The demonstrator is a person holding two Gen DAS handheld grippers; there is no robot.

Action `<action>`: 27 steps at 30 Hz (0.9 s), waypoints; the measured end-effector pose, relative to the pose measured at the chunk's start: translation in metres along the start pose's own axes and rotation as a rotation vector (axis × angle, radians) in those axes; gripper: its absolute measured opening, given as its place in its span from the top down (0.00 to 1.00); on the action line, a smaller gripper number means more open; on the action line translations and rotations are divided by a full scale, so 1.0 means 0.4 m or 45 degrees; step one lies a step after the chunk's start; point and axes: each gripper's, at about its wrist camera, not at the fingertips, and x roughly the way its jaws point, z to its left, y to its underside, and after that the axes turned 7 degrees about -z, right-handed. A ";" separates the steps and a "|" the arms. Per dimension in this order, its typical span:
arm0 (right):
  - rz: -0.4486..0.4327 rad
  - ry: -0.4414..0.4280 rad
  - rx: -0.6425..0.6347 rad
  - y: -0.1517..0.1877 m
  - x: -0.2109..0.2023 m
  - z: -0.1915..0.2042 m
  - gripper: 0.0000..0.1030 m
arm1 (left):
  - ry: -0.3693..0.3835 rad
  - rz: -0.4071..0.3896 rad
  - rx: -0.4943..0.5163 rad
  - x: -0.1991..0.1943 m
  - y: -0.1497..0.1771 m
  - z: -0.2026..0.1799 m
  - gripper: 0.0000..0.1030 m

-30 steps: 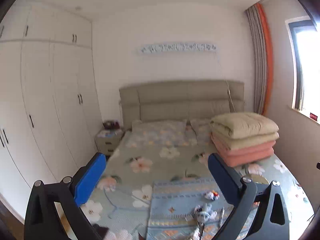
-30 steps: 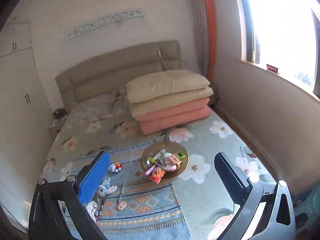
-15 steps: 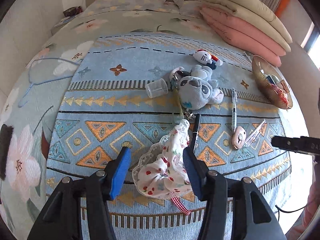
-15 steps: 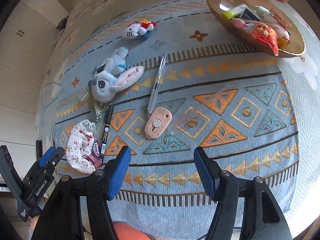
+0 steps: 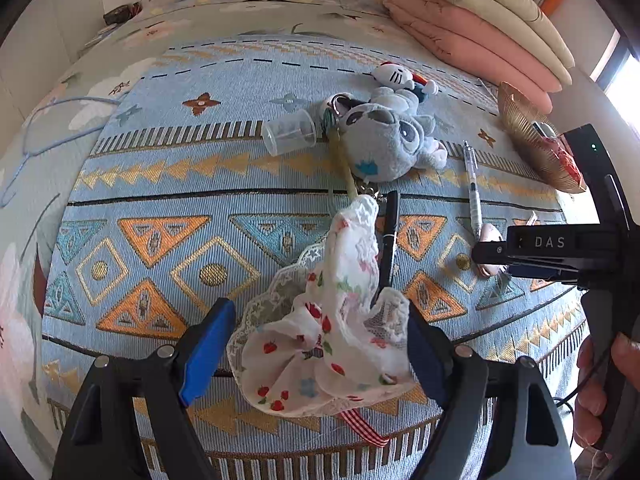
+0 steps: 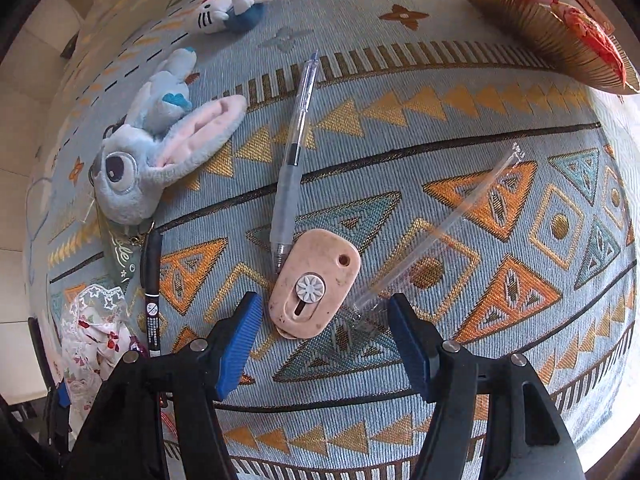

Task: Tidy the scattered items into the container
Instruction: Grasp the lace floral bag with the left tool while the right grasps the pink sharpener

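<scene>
— Tongs check, left (image 5: pixel 316 354)? 
— Just been widening, jaws loose around the floral pouch (image 5: pixel 332 344) on the bed's blanket (image 5: pixel 160 184). 
— Right (image 6: pixel 324 338)? 
— Parted, straddling the pink cutter (image 6: pixel 314 282), not gripping.

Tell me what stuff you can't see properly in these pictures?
- Gold dish, right wrist view: top edge cuts it off, contents mostly unseen.
- Pink cutter, left wrist view: the right tongs cover most of it.
- Black pen, left wrist view: the floral cloth hides its lower end.

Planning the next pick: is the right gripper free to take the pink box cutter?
Probably yes: the right gripper stands open just above the pink box cutter; only the pen's tip touches it.
</scene>
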 end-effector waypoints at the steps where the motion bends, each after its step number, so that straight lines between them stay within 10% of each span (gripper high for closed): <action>1: -0.023 0.016 -0.020 0.006 -0.002 0.004 0.37 | 0.008 0.004 -0.017 0.005 0.006 0.004 0.26; 5: -0.076 0.042 -0.070 0.022 -0.019 0.007 0.64 | 0.022 -0.003 0.003 0.013 0.017 -0.002 0.67; 8: -0.080 0.027 -0.050 0.029 -0.035 -0.011 0.65 | 0.038 0.014 0.044 0.013 0.021 -0.009 0.90; 15: -0.145 -0.039 0.001 0.046 -0.129 -0.067 0.69 | 0.072 -0.051 0.108 -0.047 -0.026 -0.027 0.91; 17: -0.162 -0.060 0.019 0.048 -0.160 -0.090 0.88 | 0.088 -0.088 0.122 -0.067 -0.053 -0.041 0.91; 27: -0.157 -0.103 0.118 0.028 -0.177 -0.128 0.87 | 0.164 -0.174 0.214 -0.103 -0.128 -0.141 0.91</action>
